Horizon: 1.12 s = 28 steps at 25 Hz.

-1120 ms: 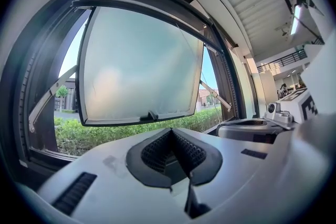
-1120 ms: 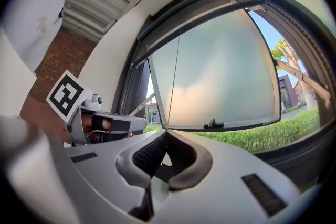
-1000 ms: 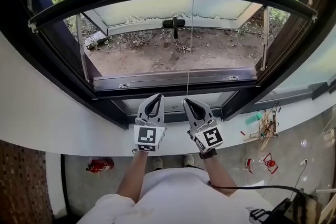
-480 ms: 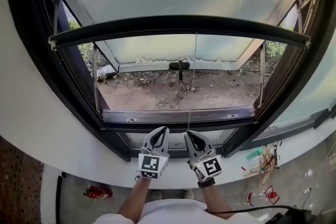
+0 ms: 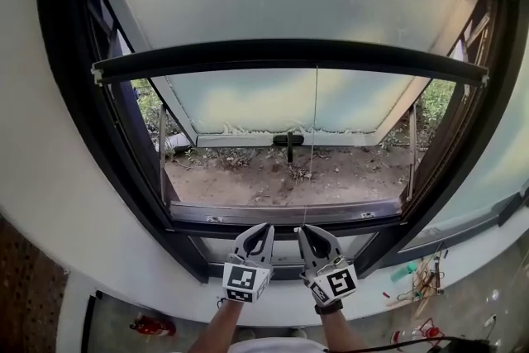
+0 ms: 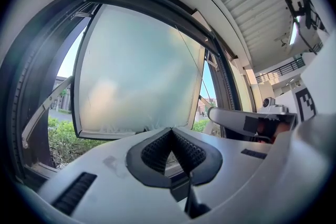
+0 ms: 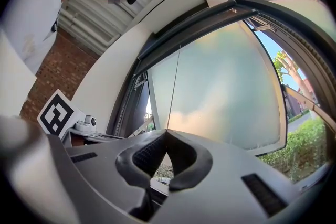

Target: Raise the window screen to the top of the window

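Head view: one black window frame (image 5: 248, 216) holds one frosted sash (image 5: 289, 103), which is pushed outward on two stays, one at each side edge (image 5: 163, 157) (image 5: 411, 153). One dark handle (image 5: 288, 140) sits at the middle of the bottom edge of the sash. The screen's one black bar (image 5: 281, 54) runs from side to side across the upper half of the frame, below its top edge. One thin cord (image 5: 314, 145) hangs from the bar. The left tongs (image 5: 266, 226) and right tongs (image 5: 302, 228) are side by side at the middle of the frame's bottom edge. Each cube shows one marker (image 5: 241, 281) (image 5: 340, 283), a black-and-white pattern of squares without letters.

Left gripper view: the left tongs (image 6: 169, 130) are clenched, tip on tip, with nothing between them. The sash (image 6: 136, 71) stands behind.

Right gripper view: the right tongs (image 7: 166, 131) are clenched on the cord (image 7: 174, 86), which rises straight to the bar (image 7: 199, 23). One marker (image 7: 55, 113) shows at the left.
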Each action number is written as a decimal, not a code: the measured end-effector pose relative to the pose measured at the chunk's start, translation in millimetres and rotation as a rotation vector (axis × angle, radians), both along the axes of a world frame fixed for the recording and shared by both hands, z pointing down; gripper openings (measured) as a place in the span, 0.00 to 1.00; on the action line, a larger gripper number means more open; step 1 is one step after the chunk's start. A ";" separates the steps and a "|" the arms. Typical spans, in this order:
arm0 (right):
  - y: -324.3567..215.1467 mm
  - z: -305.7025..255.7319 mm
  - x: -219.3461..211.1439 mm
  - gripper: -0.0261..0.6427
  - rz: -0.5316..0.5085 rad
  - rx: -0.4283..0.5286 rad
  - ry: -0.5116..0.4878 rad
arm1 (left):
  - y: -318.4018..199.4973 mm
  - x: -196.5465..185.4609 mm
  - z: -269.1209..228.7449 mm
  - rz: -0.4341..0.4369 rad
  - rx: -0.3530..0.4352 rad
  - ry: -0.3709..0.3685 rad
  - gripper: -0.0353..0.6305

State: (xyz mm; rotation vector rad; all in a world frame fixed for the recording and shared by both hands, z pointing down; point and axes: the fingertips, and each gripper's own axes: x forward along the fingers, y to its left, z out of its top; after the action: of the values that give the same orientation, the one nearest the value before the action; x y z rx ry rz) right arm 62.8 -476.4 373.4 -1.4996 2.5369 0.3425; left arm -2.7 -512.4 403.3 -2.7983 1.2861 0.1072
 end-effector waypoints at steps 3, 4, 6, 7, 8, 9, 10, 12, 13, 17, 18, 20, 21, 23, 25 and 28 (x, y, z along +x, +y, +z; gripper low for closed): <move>-6.8 -15.8 -4.8 0.04 -0.015 0.034 -0.016 | -7.6 -0.3 -16.6 0.003 0.022 0.006 0.06; -9.5 -23.1 -5.5 0.04 -0.019 0.050 -0.023 | -11.2 1.2 -23.3 0.005 0.034 0.005 0.06; -8.9 -35.6 -6.6 0.04 -0.024 0.077 -0.025 | -12.3 4.3 -33.4 0.006 0.054 0.005 0.06; -6.9 -40.9 -7.2 0.04 -0.024 0.088 -0.020 | -10.8 4.8 -37.4 0.005 0.063 0.008 0.06; -5.4 -46.6 -7.9 0.04 -0.024 0.099 -0.015 | -9.7 4.5 -41.4 0.004 0.072 0.013 0.06; -4.9 -53.1 -8.3 0.04 -0.025 0.111 -0.012 | -9.5 3.8 -45.7 0.002 0.081 0.017 0.06; -4.9 -60.2 -8.4 0.04 -0.026 0.124 -0.012 | -9.8 3.1 -50.1 -0.001 0.087 0.021 0.06; -5.8 -74.9 -7.6 0.04 -0.033 0.152 -0.025 | -10.7 2.0 -57.8 -0.003 0.095 0.025 0.06; -6.7 -81.4 -7.0 0.04 -0.035 0.165 -0.034 | -11.0 1.4 -60.9 -0.004 0.102 0.028 0.06; -7.4 -100.3 -8.5 0.04 -0.048 0.199 -0.073 | -6.6 0.2 -65.1 0.003 0.109 0.033 0.06; -8.3 -106.5 -10.8 0.04 -0.053 0.210 -0.076 | -6.9 -0.4 -65.6 0.005 0.108 0.033 0.06; -9.6 -120.3 -15.9 0.04 -0.062 0.237 -0.074 | -7.3 -0.7 -64.3 0.009 0.103 0.030 0.06; -9.6 -127.7 -17.7 0.04 -0.067 0.251 -0.072 | -7.1 -0.4 -62.3 0.011 0.098 0.029 0.06; -9.2 -145.1 -19.6 0.04 -0.074 0.285 -0.075 | -7.9 -0.5 -57.6 0.015 0.085 0.027 0.06; -7.5 -164.4 -18.6 0.04 -0.078 0.324 -0.086 | -10.0 -1.6 -53.7 0.011 0.074 0.025 0.06; 0.1 -188.8 -12.5 0.04 -0.085 0.372 -0.119 | -11.3 -3.5 -49.0 0.007 0.061 0.022 0.06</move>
State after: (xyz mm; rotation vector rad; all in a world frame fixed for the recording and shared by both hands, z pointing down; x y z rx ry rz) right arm 50.3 -476.3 184.6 -1.2301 2.2783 0.6494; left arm -6.2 -523.7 354.2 -2.7582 1.2555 0.1753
